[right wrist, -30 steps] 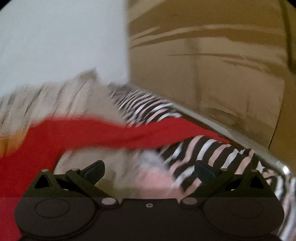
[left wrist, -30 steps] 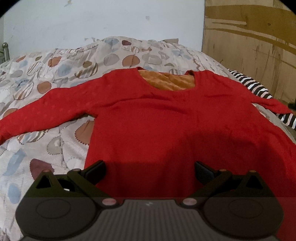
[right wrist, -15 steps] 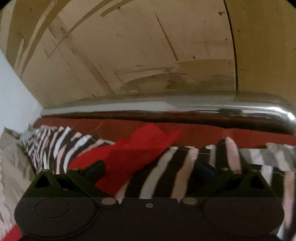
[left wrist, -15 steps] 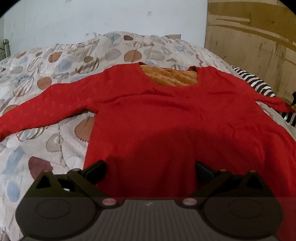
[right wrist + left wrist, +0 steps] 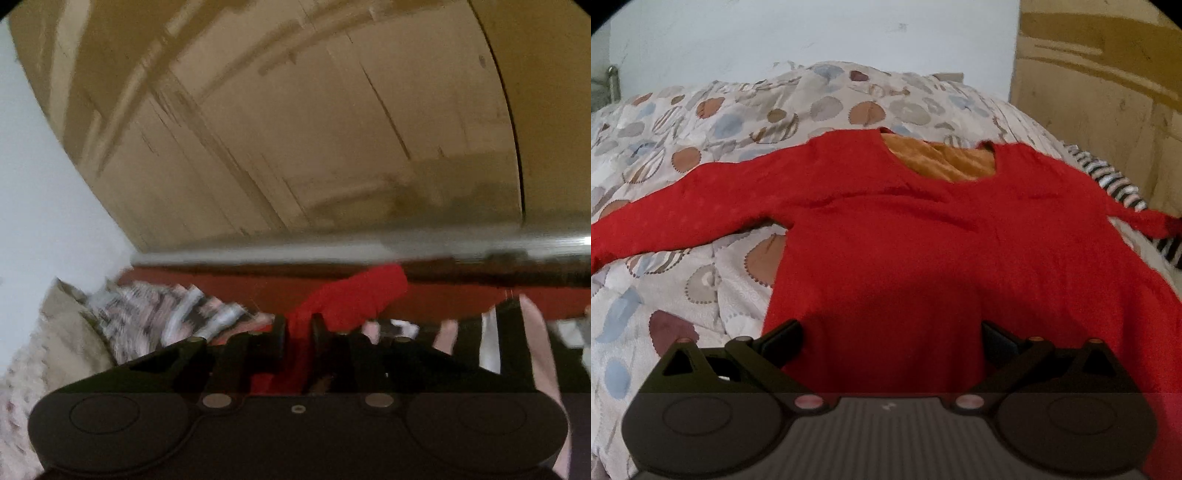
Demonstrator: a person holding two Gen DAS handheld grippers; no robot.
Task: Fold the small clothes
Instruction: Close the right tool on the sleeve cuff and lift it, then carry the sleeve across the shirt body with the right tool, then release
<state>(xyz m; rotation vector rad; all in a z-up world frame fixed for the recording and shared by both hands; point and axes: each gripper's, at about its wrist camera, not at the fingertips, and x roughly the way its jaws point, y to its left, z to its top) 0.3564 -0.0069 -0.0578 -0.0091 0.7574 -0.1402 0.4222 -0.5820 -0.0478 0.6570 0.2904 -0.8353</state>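
Our right tongs (image 5: 297,328) have just been closing and are now pinching the right cuff (image 5: 354,295) at the bed's right edge, ready for folding inward. Our left tongs (image 5: 890,339) are hovering spread over the hem of the top (image 5: 905,236), which is lying flat on the quilt (image 5: 701,122).

A metal rail (image 5: 369,243) and wooden board (image 5: 332,129) block the bed's far edge; above the quilt (image 5: 701,155) lies open.
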